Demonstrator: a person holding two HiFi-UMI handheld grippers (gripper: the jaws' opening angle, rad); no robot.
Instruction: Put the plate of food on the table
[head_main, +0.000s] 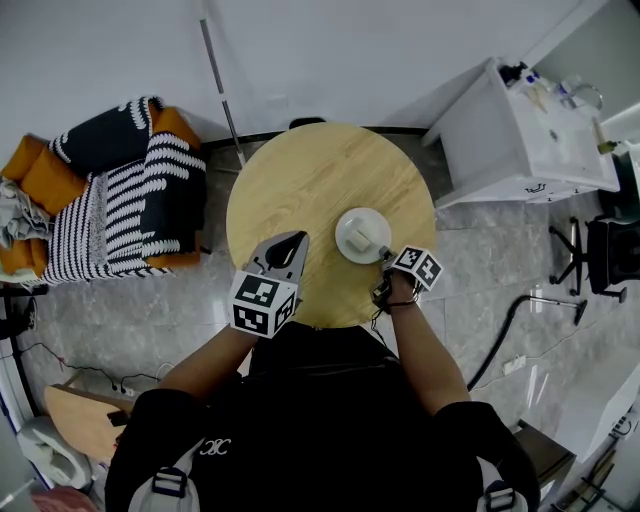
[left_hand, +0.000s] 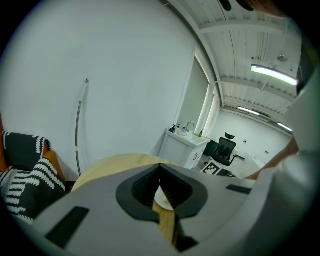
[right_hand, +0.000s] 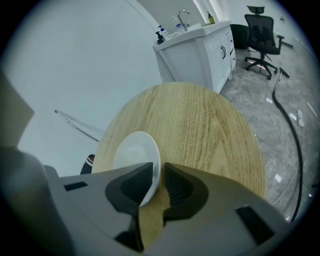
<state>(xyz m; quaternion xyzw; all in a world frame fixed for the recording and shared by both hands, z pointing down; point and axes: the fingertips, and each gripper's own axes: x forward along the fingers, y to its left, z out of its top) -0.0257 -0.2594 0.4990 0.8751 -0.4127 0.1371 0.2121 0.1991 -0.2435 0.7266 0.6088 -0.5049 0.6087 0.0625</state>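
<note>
Right hand-held gripper (right_hand: 159, 171) clamped on near rim of white round ceramic plate (right_hand: 130, 150). Plate apparently seated on round light-wood worktop (right_hand: 210, 130), toward right side. Left hand-held gripper (left_hand: 160, 166) closed, empty. Advice: confirm plate sits flat, part jaws slowly, withdraw level.

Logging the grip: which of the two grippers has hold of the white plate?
The right gripper: the plate has its rim between that gripper's jaws. The left gripper has its jaws together, holding nothing.
</note>
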